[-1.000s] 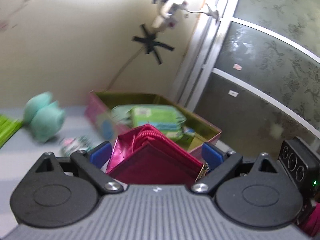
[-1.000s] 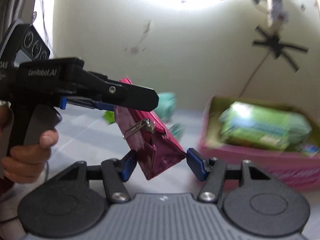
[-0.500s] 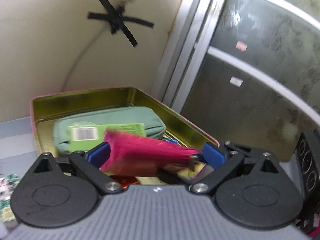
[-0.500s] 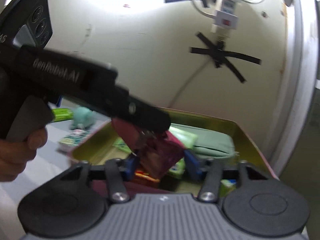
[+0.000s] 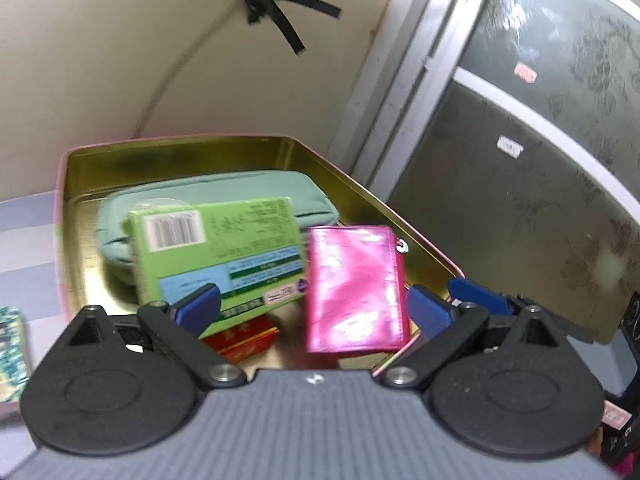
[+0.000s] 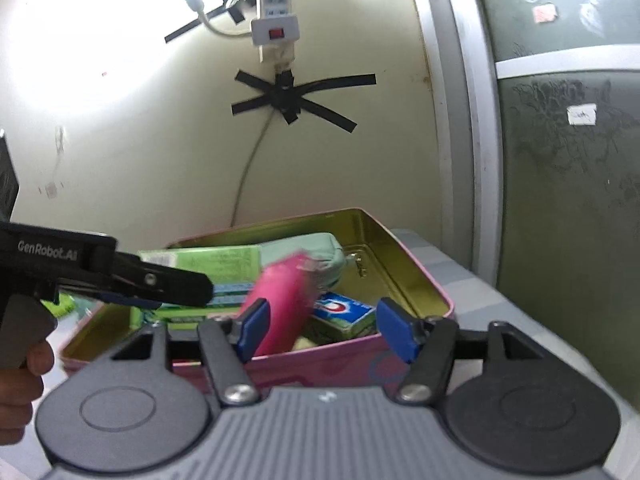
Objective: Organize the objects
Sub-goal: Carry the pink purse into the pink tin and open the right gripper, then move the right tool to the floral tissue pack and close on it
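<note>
Left wrist view: the left hand-held gripper (image 5: 314, 308) stands wide open over the near end of the tin box (image 5: 384, 208), its blue pads clear of everything. Between and just beyond the pads, a shiny pink wallet (image 5: 354, 288) lies inside the box, blurred, touching neither pad. To its left a green carton (image 5: 216, 252) with a barcode leans over a small red packet (image 5: 244, 336) on the gold floor of the box. Behind the carton lies a mint-green zip pouch (image 5: 224, 188), against the far wall of the box. The box has a gold interior and a pink outside, and it sits on the grey-striped desk (image 5: 24, 216). A patterned item at the left edge of the desk is too blurred to identify.

Right wrist view: the right hand-held gripper (image 6: 320, 326) is opening; the pink wallet (image 6: 280, 304) appears just beside its left pad, motion-blurred, and the right pad stands well clear of it, so no grip is evident. A blue-and-green toothpaste carton (image 6: 344, 312) lies in the box beyond the pads. A person's hand (image 6: 20, 376) holds the left unit at the left edge. On the wall behind, black tape (image 6: 296, 100) crosses over a cable below a white power strip (image 6: 276, 20).
</note>
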A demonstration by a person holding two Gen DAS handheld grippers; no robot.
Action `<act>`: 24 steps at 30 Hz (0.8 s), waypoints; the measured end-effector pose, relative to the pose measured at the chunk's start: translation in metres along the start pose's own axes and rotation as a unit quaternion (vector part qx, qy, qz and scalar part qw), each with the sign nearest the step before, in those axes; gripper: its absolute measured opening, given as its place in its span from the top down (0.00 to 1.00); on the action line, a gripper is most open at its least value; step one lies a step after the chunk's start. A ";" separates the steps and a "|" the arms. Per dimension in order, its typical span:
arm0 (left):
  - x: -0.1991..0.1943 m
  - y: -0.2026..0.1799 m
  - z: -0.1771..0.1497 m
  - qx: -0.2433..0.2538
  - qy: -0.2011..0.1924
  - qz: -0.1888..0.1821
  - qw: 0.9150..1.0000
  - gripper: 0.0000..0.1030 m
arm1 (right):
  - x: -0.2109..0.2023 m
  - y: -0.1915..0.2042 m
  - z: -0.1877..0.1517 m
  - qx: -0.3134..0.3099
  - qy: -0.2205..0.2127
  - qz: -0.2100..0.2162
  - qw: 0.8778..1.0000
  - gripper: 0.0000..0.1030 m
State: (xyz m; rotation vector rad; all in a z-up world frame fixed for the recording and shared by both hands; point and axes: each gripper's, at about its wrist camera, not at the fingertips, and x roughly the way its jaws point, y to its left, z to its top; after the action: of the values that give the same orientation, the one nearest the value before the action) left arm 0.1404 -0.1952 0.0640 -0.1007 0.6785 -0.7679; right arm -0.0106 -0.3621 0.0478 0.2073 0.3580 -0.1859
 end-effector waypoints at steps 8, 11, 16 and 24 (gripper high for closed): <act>-0.055 0.017 -0.020 0.001 -0.035 0.047 0.998 0.03 | -0.017 0.029 -0.003 0.023 -0.004 0.035 0.999 0.41; -0.078 0.034 -0.032 -0.002 -0.048 0.070 0.996 0.03 | -0.021 0.048 -0.006 0.019 0.001 0.053 0.998 0.41; -0.115 0.082 -0.056 -0.024 -0.058 0.129 0.990 0.02 | -0.024 0.087 -0.011 -0.008 0.017 0.092 0.996 0.41; -0.154 0.170 -0.092 -0.070 -0.064 0.278 0.956 0.02 | -0.018 0.170 -0.016 -0.080 0.042 0.171 0.981 0.39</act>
State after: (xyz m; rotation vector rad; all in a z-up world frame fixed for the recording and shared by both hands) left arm 0.1081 0.0454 0.0184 -0.0812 0.5966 -0.1689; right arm 0.0040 -0.1927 0.0685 0.1157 0.4143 0.1920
